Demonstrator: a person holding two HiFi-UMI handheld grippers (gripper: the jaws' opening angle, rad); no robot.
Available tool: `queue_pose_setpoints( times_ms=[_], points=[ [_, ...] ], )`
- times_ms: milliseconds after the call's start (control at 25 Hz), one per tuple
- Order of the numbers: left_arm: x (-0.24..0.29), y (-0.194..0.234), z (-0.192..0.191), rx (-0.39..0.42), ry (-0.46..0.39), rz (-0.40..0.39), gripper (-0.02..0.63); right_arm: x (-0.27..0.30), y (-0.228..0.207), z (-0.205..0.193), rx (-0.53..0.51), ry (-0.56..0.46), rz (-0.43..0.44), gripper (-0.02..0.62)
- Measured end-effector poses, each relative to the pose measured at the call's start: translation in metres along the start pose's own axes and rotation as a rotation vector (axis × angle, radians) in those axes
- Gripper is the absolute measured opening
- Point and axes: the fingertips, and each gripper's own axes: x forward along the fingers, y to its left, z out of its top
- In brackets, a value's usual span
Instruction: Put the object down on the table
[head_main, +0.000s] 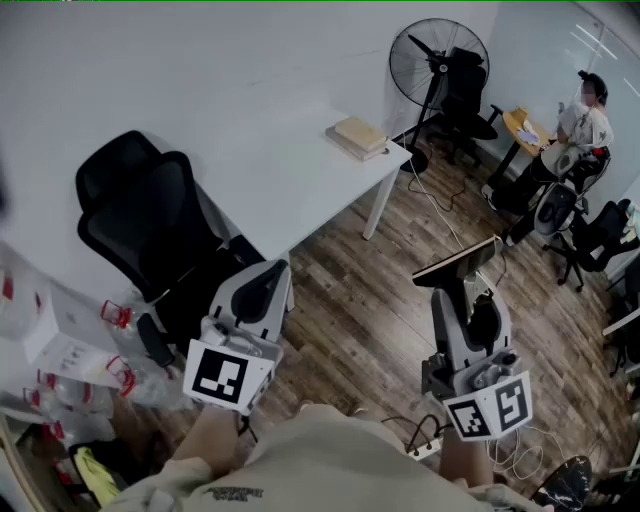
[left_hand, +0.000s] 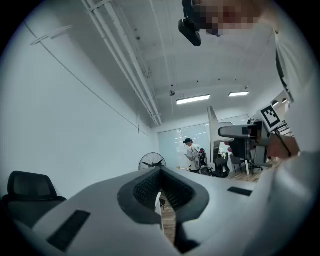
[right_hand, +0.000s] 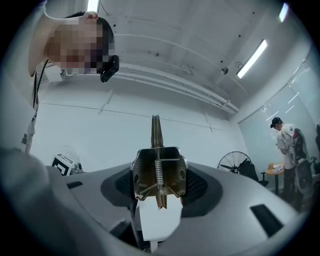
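The right gripper (right_hand: 159, 197) clamps a clipboard (head_main: 457, 264) at its metal clip, above the floor; the left gripper (head_main: 266, 278) is closed and empty.

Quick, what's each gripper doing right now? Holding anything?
The left gripper is closed, holding nothing.
The right gripper is closed on a clipboard.

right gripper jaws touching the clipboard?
Touching. The right gripper view shows the clipboard by its metal clip, clamped between the jaws of the right gripper, with no gap.
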Motion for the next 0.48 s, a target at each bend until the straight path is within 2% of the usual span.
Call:
queue_pose_setpoints(
  times_ms=[360, 480],
  points=[
    [0.0003, 0.0049, -0.0078, -0.009, 0.022, -0.020, 0.020, 0.0046, 0.0048, -0.0019, 0.009, 0.004, 0.005, 0.222],
    [-0.0046, 0.0086, -0.0064, -0.012, 0.013, -0.015, 0.020, 0.0044, 0.0031, -0.0045, 0.050, 0.006, -0.001, 0.222]
  ],
)
